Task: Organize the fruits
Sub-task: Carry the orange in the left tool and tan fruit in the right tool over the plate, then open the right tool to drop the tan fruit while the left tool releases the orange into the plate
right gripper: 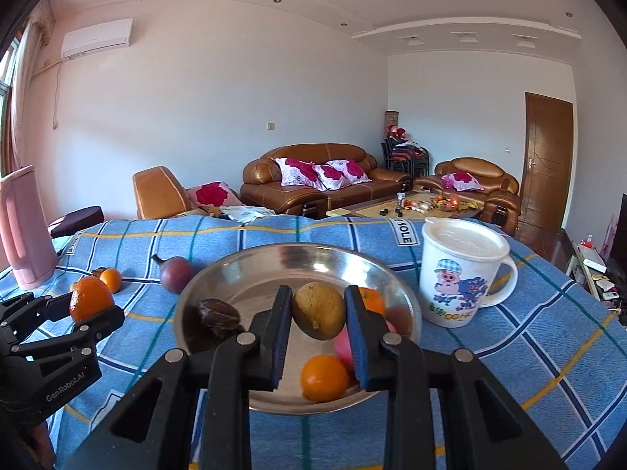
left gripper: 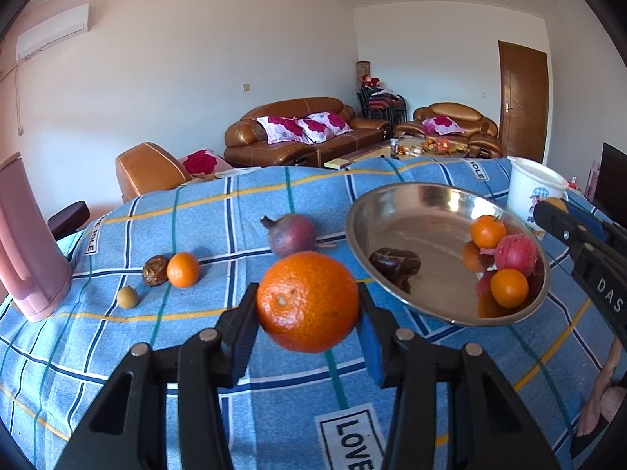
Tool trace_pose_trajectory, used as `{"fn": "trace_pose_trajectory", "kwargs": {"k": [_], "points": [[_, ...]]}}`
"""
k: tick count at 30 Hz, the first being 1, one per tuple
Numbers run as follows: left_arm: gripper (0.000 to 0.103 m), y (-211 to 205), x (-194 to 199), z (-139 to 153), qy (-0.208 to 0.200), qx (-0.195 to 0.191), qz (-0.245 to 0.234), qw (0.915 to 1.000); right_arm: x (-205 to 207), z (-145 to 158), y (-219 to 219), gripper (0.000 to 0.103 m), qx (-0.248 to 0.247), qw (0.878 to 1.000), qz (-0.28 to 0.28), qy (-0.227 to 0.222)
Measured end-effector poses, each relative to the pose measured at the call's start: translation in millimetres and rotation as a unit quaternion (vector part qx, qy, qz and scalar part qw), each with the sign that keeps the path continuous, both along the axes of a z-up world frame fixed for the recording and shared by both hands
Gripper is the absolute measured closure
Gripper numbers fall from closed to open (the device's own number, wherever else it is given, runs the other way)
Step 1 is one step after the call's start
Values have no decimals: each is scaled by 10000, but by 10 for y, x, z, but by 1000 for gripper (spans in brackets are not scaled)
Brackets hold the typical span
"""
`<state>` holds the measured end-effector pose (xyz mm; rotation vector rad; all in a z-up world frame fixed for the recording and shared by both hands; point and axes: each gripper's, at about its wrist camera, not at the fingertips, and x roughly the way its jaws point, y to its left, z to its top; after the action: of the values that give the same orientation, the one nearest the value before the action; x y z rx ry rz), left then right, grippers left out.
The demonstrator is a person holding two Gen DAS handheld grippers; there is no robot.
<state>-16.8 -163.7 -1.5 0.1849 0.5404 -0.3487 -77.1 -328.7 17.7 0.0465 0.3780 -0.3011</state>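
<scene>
My left gripper (left gripper: 307, 295) is shut on a big orange (left gripper: 307, 309), held above the blue checked cloth just left of a steel plate (left gripper: 354, 215). That plate holds two small tangerines (left gripper: 508, 288), a pink-red fruit (left gripper: 515, 254) and a dark brown fruit (left gripper: 394, 264). My right gripper (right gripper: 318, 298) is shut on a dull yellow-brown fruit (right gripper: 319, 313), held over the steel plate (right gripper: 196, 286). In the right wrist view the left gripper (right gripper: 84, 309) and its big orange (right gripper: 91, 299) show at the left edge.
On the cloth left of the plate lie a purple passion fruit (left gripper: 292, 233), a small tangerine (left gripper: 183, 269), a dark brown fruit (left gripper: 154, 270) and a small tan fruit (left gripper: 127, 297). A pink jug (left gripper: 23, 243) stands far left. A lidded white mug (right gripper: 458, 274) stands right of the plate.
</scene>
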Motion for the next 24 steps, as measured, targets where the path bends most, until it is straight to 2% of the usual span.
{"fn": "trace_pose_trajectory", "kwargs": {"k": [5, 10, 17, 24], "points": [[55, -239, 16, -3, 33, -27, -188, 9998, -16, 15, -282, 74, 33, 9995, -311, -26], [55, -487, 31, 0, 74, -58, -388, 9992, 27, -20, -529, 74, 363, 9982, -463, 62], [55, -793, 81, 2, 195, -92, -524, 9984, 105, -28, -524, 74, 307, 9988, -373, 103], [55, -916, 158, -22, 304, -70, -528, 9981, 248, -38, -500, 74, 271, 9991, -289, 145]]}}
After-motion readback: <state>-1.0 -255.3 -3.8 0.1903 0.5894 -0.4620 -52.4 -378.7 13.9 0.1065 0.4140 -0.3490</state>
